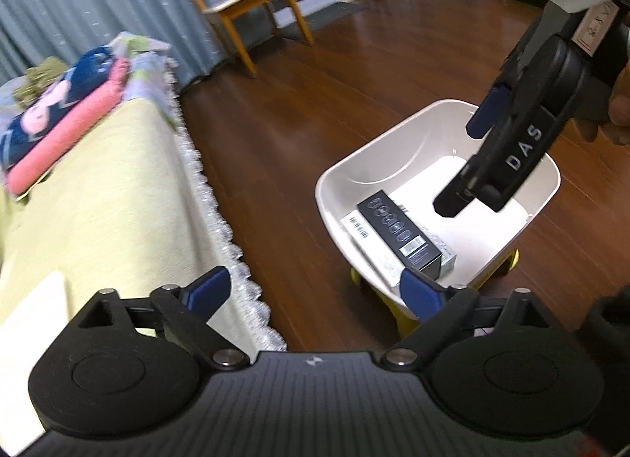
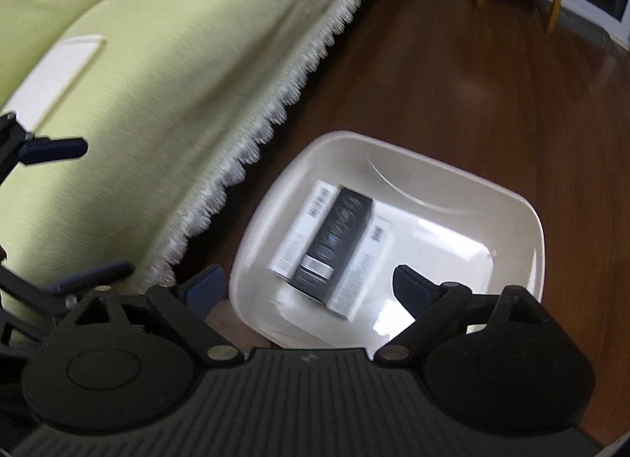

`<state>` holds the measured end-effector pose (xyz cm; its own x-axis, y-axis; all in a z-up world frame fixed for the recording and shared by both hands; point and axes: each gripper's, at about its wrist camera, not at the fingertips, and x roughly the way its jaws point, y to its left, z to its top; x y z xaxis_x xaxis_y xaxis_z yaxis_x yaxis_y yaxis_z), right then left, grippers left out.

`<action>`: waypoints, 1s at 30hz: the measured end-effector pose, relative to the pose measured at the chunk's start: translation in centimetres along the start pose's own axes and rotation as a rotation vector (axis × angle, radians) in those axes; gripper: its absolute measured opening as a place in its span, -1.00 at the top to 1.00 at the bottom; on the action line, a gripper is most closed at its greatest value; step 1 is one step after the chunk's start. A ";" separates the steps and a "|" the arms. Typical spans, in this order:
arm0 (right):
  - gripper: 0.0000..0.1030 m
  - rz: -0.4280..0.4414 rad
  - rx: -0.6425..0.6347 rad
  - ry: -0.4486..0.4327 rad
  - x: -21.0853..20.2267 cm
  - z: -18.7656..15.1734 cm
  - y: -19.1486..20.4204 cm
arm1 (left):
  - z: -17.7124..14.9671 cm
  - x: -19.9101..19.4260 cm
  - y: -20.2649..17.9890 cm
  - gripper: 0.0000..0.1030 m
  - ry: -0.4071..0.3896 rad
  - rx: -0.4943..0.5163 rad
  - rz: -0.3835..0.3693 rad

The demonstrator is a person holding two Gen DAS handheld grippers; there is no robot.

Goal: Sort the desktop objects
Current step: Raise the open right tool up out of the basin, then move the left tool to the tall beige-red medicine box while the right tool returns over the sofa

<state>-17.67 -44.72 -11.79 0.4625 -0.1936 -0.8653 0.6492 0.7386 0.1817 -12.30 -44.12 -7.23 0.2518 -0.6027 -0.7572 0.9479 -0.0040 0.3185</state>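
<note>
From where I stand, both grippers hang over the white bin point(image 2: 508, 197) on the wood floor point(image 1: 315, 110), beside the table point(image 1: 118, 197) with its green fringed cloth. The right gripper point(image 2: 305, 283) is released, its fingers spread wide with nothing between them, poised above the black box point(image 2: 334, 244), which lies in the bin on top of two white boxes point(image 2: 303, 228). The left gripper point(image 1: 315, 291) is likewise spread and empty, near the table's edge. A flat white item point(image 2: 59, 71) lies on the cloth, seemingly yet to be sorted, and folded fabrics point(image 1: 67, 114) are stacked at the table's far end. The risk I see is crowding: the two tools are close together over the bin, and either one swinging toward the table could clip the other. The bin appears to sit on something yellow point(image 1: 512, 260) rather than flat on the floor, so a knock on its rim might tip it and spill the boxes. The flat item looks thin, so the fingers could pinch the cloth with it and drag the cloth toward the edge.
</note>
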 end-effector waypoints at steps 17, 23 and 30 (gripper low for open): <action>-0.78 0.309 -0.213 -0.217 -8.4 2.8 17.5 | -10.1 -15.2 6.8 -0.98 0.060 -0.298 0.368; -0.79 0.392 -0.259 -0.243 -10.1 1.8 21.9 | -13.9 -19.5 6.8 -0.98 0.071 -0.380 0.446; -0.79 0.445 -0.258 -0.243 -9.4 1.1 24.9 | -18.4 -21.7 7.8 -0.98 0.114 -0.464 0.495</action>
<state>-5.20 -25.17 1.37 0.8033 0.0520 -0.5933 0.2056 0.9107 0.3582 -6.75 -16.43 1.24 0.6717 -0.3579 -0.6487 0.6949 0.6079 0.3841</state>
